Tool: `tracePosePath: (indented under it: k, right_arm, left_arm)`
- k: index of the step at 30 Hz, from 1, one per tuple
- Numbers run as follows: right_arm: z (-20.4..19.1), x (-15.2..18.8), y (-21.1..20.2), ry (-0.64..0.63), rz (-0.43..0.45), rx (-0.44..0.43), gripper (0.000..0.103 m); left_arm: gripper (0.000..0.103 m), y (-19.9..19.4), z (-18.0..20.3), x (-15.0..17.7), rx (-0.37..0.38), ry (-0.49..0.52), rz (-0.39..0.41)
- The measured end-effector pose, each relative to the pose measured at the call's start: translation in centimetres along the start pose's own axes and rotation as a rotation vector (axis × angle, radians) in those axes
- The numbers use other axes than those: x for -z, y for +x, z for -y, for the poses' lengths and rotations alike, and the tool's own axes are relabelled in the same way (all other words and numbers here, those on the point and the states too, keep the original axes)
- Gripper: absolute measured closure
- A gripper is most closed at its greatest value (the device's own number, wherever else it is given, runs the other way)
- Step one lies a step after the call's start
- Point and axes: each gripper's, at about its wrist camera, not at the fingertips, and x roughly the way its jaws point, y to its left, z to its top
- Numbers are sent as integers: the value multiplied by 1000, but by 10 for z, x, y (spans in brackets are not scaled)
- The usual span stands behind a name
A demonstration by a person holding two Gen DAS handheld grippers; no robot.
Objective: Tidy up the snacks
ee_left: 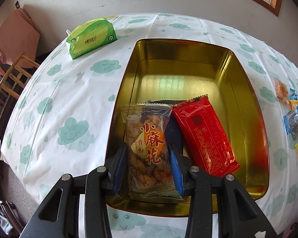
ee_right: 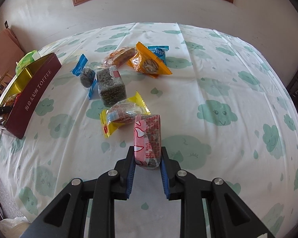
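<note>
Left gripper point(ee_left: 148, 156): jaws pinch the twist pack point(ee_left: 148, 138) by its two long edges, long axis straight ahead along the fingers. Pack sits over the near left corner of the tin point(ee_left: 246, 91), beside the red pack point(ee_left: 205, 136) already inside.

Right gripper point(ee_right: 148, 164): jaws pinch the pink pack point(ee_right: 148, 136), long axis also forward, apparently just above the counter point(ee_right: 218, 79).

Tin lies well to the right gripper's left. Left is nearer; probably a release, then the right swings leftward.

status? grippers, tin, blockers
Left gripper shut on clear twist-snack packet, over tin. Right gripper shut on pink packet. No blockers.
</note>
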Motion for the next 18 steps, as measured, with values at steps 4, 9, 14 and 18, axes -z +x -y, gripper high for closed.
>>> tracePosePath:
  k: [4,9,14,18]
  right_arm:
    - [-2,0,-1,0,1,-3,80]
    - [-7,1,-3,-13,1,-9,80]
    - [-11,2,-5,-15,2,-24,80]
    - [-19,2,-10,-31,10,-38,80]
  left_arm:
    - [63,2,0,1,-10,4,-1]
    - [62,3,-1,2,-1,-7,-2]
    - [49,4,3,3,17,10,-12]
    - [37,3,11,5,24,32,-8]
